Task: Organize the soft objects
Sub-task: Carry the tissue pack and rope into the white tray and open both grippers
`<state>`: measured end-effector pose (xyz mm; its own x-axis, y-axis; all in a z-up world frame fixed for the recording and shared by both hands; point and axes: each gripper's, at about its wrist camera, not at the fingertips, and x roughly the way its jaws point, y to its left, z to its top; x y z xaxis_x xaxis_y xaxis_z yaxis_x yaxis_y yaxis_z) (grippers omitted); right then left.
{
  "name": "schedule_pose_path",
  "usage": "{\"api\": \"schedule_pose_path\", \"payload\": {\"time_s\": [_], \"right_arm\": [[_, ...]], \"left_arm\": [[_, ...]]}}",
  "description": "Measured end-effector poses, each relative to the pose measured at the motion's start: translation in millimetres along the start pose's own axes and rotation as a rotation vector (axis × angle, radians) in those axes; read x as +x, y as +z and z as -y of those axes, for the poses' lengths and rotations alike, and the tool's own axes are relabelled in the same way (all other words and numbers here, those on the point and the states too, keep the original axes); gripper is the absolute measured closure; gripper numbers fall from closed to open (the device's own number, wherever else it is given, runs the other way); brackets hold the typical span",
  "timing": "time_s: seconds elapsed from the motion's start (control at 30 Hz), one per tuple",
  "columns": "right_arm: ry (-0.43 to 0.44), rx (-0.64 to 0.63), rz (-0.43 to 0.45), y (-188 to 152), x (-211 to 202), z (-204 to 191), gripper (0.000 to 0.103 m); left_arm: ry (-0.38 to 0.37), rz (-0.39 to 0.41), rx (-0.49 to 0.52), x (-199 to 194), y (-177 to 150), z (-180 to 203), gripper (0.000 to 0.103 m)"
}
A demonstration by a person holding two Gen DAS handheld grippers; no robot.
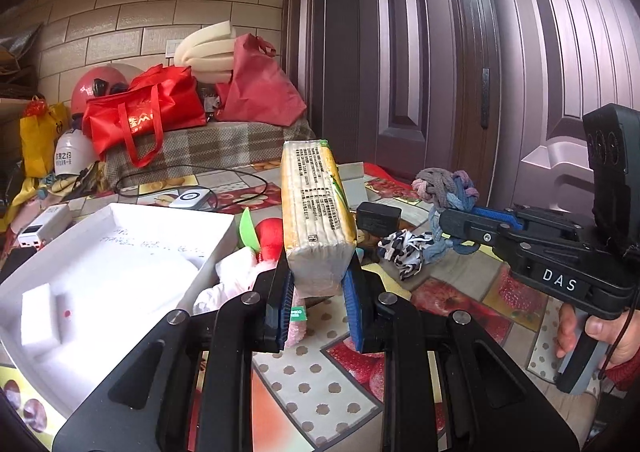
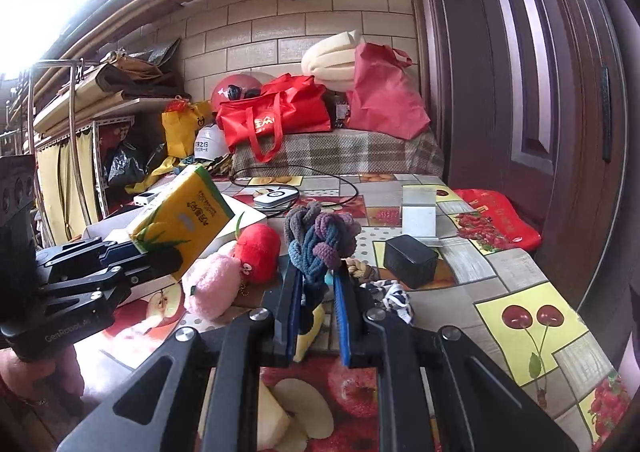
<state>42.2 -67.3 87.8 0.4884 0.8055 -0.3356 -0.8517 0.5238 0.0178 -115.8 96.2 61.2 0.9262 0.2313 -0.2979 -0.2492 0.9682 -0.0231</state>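
A soft, light tissue pack [image 1: 318, 212] is held above the worktop [image 1: 320, 384], clamped at its lower end by the left tongs [image 1: 318, 292]. A limp knotted rope toy [image 2: 318, 248], gripped mid-body by the right tongs [image 2: 318, 304], is likely to sag.

My table [image 2: 520, 292], fruit-print cloth: white box [image 1: 120, 252], red plush [image 2: 258, 248], pink plush [image 2: 212, 284], black box [image 2: 410, 260], zebra-print cloth [image 2: 394, 294], white charger [image 2: 276, 198].

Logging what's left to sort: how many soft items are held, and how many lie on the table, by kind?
Held: 2, tissue pack in left gripper, knotted rope toy in right gripper
Plush toys on table: 2, red, pink
Patterned cloth: 1
Total: 5
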Motion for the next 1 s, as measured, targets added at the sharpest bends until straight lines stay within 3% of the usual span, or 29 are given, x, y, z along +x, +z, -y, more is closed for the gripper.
{"api": "schedule_pose_path", "payload": {"time_s": [0.6, 1.0], "right_arm": [[0.142, -0.088, -0.040, -0.6, 39.0, -77.6, 0.089], [0.192, -0.170, -0.044, 4.5, 68.7, -130.2, 0.089]], "left_arm": [[0.178, 0.002, -0.019, -30.7, -13.1, -59.1, 0.081], [0.354, 0.001, -0.088, -47.2, -21.5, -139.8, 0.081]]}}
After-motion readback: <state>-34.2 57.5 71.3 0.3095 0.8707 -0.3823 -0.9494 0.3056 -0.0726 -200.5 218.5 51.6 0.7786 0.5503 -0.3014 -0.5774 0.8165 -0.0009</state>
